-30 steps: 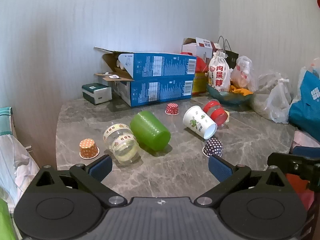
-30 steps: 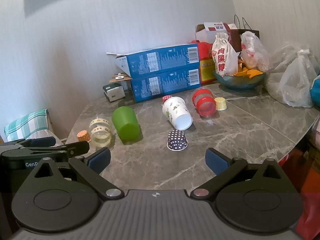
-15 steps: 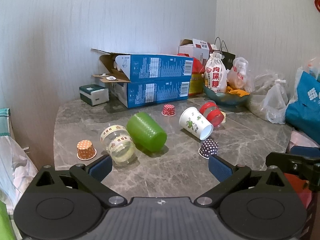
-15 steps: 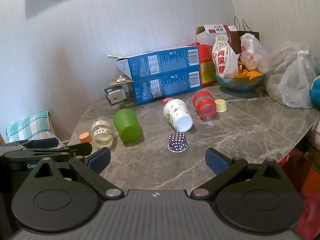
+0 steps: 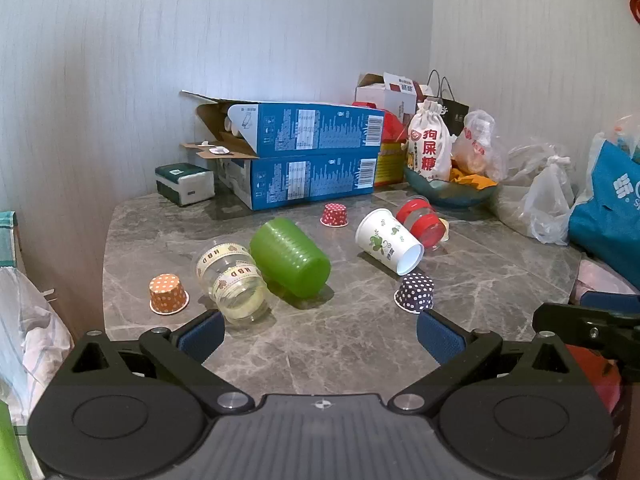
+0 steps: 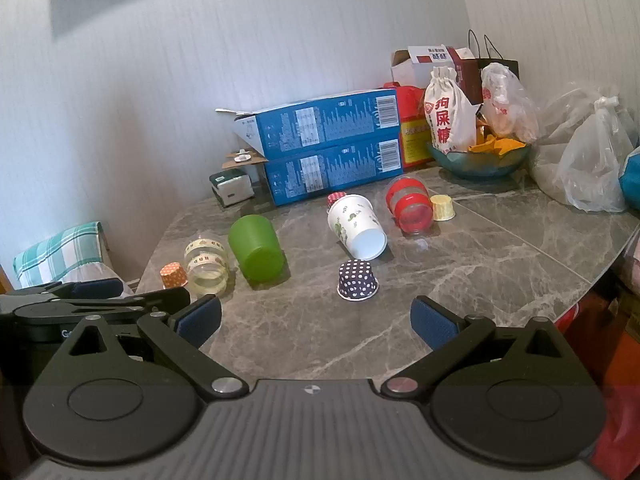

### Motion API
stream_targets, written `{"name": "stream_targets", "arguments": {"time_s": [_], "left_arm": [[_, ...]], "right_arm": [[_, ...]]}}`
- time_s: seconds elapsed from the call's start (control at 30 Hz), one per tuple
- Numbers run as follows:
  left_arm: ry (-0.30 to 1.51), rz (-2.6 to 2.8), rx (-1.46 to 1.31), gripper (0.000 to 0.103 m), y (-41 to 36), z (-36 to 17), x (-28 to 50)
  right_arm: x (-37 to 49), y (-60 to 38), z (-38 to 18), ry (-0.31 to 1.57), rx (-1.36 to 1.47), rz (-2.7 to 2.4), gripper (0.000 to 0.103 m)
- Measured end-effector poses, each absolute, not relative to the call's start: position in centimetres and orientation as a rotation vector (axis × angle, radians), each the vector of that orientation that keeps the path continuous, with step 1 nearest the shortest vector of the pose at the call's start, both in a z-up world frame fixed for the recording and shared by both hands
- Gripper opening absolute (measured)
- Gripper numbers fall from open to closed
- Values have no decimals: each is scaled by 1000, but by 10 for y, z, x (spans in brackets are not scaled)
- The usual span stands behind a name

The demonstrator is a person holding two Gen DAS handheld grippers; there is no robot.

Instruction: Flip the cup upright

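Observation:
Several cups lie on their sides on the grey marble table: a green cup, a clear cup with tape bands, a white leaf-print paper cup and a red-banded clear cup. Small paper cups stand upside down: orange dotted, dark dotted, red dotted, yellow. My left gripper is open and empty at the table's near edge. My right gripper is open and empty, to the right of the left one.
Two stacked blue boxes and a green-white box stand at the back. A bowl, a white cloth pouch and plastic bags crowd the back right. A blue bag is at the right.
Both views have drifted slightly, with the cups sitting a little lower and farther left in the left wrist view. No cup has moved on the table. Both grippers stay open.

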State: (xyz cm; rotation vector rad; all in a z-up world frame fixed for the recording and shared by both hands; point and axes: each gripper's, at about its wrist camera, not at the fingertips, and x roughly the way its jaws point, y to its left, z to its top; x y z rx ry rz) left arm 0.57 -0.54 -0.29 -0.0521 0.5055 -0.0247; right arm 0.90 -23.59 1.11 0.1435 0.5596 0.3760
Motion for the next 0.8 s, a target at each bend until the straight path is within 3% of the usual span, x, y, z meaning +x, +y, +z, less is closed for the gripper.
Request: {"name": "stream_targets", "arguments": {"time_s": [0.8], "left_arm": [[505, -29, -23, 103, -10, -1, 5]], "right_arm": [[10, -240, 7, 571, 159, 367, 102]]}}
